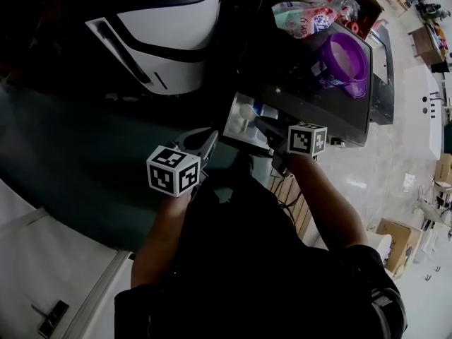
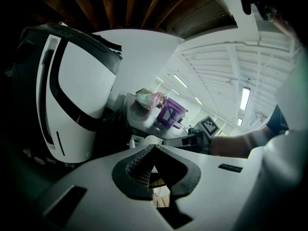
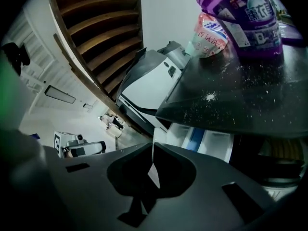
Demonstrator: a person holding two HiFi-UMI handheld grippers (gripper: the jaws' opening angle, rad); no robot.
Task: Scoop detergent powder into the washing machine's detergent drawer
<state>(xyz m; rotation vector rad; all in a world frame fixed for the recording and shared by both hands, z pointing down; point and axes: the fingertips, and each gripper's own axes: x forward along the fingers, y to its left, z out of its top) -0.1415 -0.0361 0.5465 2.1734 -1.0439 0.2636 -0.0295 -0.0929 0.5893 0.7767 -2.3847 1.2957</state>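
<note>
The purple detergent tub (image 1: 344,63) (image 3: 245,18) stands open on the dark washing machine top (image 1: 296,83), with a pink and green detergent bag (image 1: 311,14) behind it. The white detergent drawer (image 1: 244,122) (image 3: 202,141) is pulled out below the top's front edge and has a blue section. My right gripper (image 1: 265,127) (image 3: 153,146) is shut and empty, its tips over the drawer. My left gripper (image 1: 210,141) (image 2: 153,147) is shut and empty too, just left of the drawer. No scoop shows in any view.
A white machine with a black band (image 1: 169,41) stands left of the washing machine. Some white powder (image 3: 209,96) lies spilled on the dark top. Cardboard boxes (image 1: 395,242) sit on the pale floor at the right.
</note>
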